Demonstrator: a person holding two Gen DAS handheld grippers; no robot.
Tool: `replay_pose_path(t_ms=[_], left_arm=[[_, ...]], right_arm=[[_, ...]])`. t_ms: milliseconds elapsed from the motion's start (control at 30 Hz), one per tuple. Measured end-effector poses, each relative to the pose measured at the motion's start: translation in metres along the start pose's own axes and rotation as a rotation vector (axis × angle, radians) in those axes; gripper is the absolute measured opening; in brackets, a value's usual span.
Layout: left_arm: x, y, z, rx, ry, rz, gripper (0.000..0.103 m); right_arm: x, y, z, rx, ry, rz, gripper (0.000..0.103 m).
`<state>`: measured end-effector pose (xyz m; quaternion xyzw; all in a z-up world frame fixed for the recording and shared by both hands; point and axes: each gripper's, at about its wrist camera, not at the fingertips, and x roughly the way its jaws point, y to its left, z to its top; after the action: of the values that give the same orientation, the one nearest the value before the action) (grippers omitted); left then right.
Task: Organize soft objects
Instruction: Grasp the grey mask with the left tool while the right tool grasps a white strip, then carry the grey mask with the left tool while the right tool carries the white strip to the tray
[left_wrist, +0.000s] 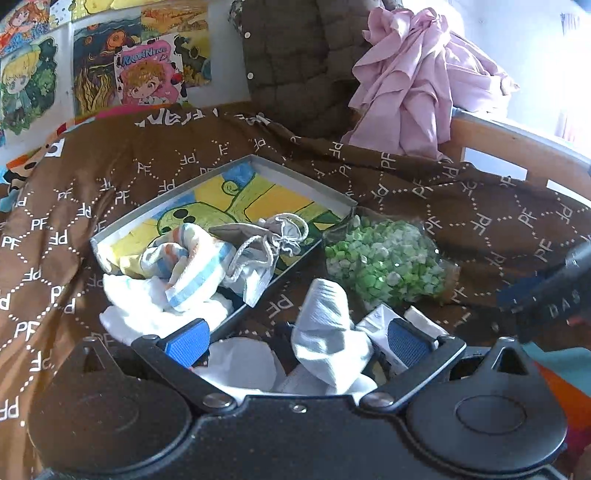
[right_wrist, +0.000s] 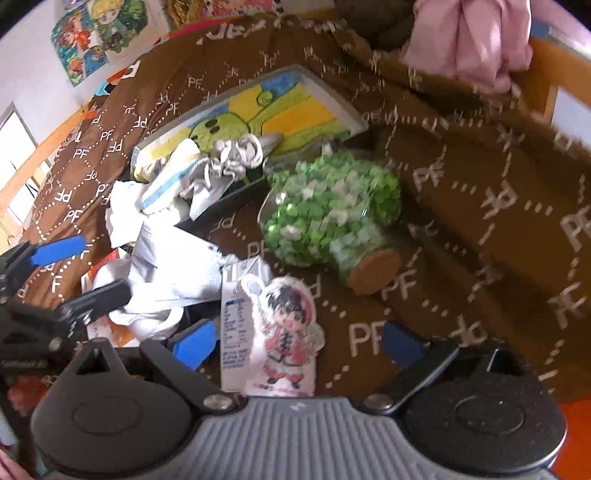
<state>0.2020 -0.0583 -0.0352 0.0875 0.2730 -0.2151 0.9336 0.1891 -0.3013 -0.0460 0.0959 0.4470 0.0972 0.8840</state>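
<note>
A shallow grey box (left_wrist: 110, 230) with a yellow-green drawing on its floor lies on the brown blanket. A striped cloth (left_wrist: 199, 258), a grey drawstring pouch (left_wrist: 266, 243) and white cloths (left_wrist: 136, 299) spill over its near end. My left gripper (left_wrist: 297, 341) is open, with a white sock (left_wrist: 325, 325) standing loose between its blue pads (left_wrist: 186, 341). My right gripper (right_wrist: 298, 345) is open over a flat cartoon-figure charm (right_wrist: 288, 332) with a paper tag (right_wrist: 232, 332). In the right wrist view the left gripper (right_wrist: 96, 266) is open beside crumpled white fabric (right_wrist: 173, 266).
A glass jar of green paper stars (right_wrist: 332, 210) with a cork stopper (right_wrist: 376, 269) lies on its side by the box. The brown blanket (left_wrist: 480, 206) covers the bed. Pink fabric (left_wrist: 413, 81) hangs over the wooden bed rail (left_wrist: 517, 147). Posters (left_wrist: 147, 70) cover the wall.
</note>
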Motion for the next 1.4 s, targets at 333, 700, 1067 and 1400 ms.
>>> replay_pose_path(t_ms=[333,700,1067,1400], left_arm=[[0.031,0.011,0.006,-0.059,0.038,-0.109,0.102],[0.046,0.005,-0.001,-0.046,0.107,-0.116,0.095],[0.050,0.015,-0.006,-0.122,0.144,-0.114,0.073],[0.040,0.011,-0.003,-0.123,0.087,-0.159,0.040]], right_arm=[[0.026,0.001,-0.003,0.082,0.070,0.036,0.092],[0.037,0.006,-0.005,0.039,0.080,-0.051,0.085],[0.029,-0.003,-0.002,0.063,0.047,-0.112,0.084],[0.027,-0.009,-0.001,0.086,0.042,-0.162,0.077]])
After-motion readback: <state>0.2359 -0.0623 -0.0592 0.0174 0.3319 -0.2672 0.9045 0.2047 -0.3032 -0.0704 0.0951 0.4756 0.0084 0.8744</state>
